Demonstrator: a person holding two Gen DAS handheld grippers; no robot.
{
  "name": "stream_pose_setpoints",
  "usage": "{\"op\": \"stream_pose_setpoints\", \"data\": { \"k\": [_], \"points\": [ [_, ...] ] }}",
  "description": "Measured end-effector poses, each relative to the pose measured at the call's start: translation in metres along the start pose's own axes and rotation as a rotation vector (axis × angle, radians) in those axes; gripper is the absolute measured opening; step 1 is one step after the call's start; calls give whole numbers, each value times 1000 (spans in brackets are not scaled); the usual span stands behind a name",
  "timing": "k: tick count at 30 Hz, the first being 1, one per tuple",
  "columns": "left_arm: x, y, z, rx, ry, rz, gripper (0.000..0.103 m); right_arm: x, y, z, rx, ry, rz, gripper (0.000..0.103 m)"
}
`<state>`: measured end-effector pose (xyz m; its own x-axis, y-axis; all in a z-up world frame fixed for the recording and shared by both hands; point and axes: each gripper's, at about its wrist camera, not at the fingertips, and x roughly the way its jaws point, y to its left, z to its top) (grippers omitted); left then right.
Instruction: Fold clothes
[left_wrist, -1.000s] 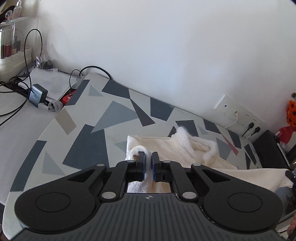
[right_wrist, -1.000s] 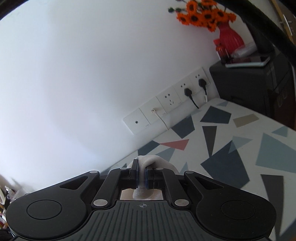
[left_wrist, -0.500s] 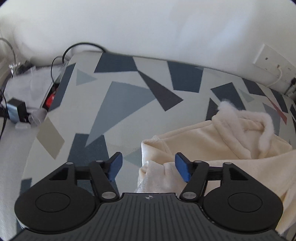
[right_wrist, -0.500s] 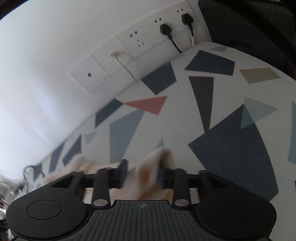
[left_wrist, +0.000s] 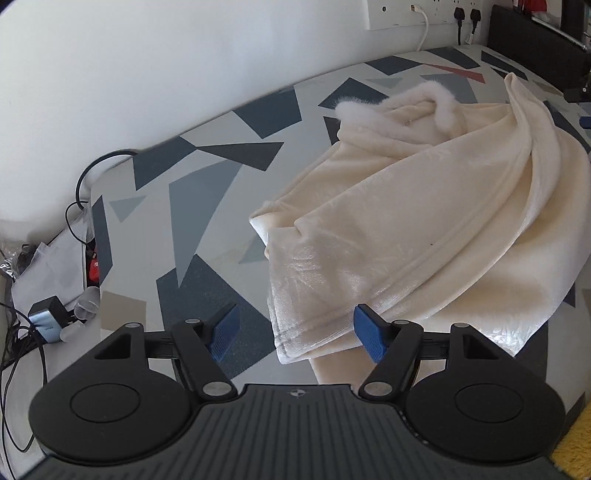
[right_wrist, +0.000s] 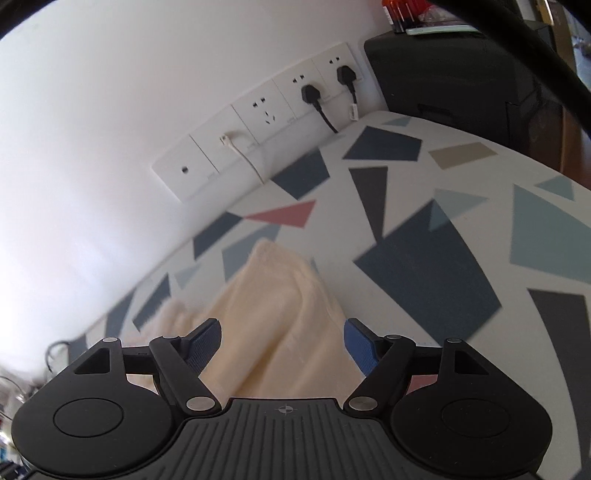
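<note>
Overhead, both claws above garment (left_wrist: 424, 221)

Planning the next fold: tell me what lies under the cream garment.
The cream fleece garment lies bunched on the geometric-patterned mat, whose triangles show around it. Anything beneath the folds is covered and cannot be seen.

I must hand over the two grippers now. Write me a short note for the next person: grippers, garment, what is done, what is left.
Left gripper: open, fingers apart around the garment's near edge, no grip.
Right gripper: jaws opening, cloth lies between them, not pressed.
Cream fleece garment: loosely heaped on the patterned tabletop, fluffy collar toward the wall.
Done: garment is on the table, no neat fold visible.
Left: spread it flat, then fold it.
</note>
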<state>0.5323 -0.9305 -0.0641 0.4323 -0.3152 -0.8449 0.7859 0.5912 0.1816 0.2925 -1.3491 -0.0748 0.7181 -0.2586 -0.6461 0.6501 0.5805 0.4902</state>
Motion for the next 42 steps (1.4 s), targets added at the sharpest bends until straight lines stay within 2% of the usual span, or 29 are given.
{"op": "stream_pose_setpoints", "data": {
  "k": [3,7,9,13,18,20,23,24,25,31,33,35,36,38,42],
  "points": [
    [3,-2,-2,32,-6,-14,70,-2,5,-10,-26,18,-47,71],
    [-6,-5,-5,98,-16,-56,72,-2,12,-6,-43,5,-61,71],
    [-7,-5,-5,80,-19,-54,75,4,16,0,-36,3,-56,70],
    [-5,-11,-2,82,-22,-75,75,24,31,11,-76,20,-60,70],
    [3,-21,-2,111,-20,-37,75,61,47,27,-137,37,-88,70],
    [7,-26,-3,138,-11,-11,76,81,50,32,-135,97,-71,69],
    [4,-38,-5,218,-19,31,75,105,59,29,-206,183,-109,59],
    [3,-40,-5,229,-20,36,75,107,61,26,-230,182,-123,50],
    [1,-41,-5,240,-20,40,75,106,60,25,-226,182,-118,49],
    [5,-38,-1,228,-2,57,75,93,43,28,-144,196,-47,49],
    [8,-33,2,191,11,51,67,90,41,26,-155,195,-40,49],
    [10,-26,5,140,23,46,25,86,39,24,-156,188,-36,49],
    [10,-22,6,109,22,56,16,85,39,24,-152,185,-30,50],
    [7,-11,11,33,11,53,11,81,36,23,-129,184,-13,50],
    [-5,26,22,-268,-37,-29,9,74,32,24,-115,162,8,49]
  ]
}}
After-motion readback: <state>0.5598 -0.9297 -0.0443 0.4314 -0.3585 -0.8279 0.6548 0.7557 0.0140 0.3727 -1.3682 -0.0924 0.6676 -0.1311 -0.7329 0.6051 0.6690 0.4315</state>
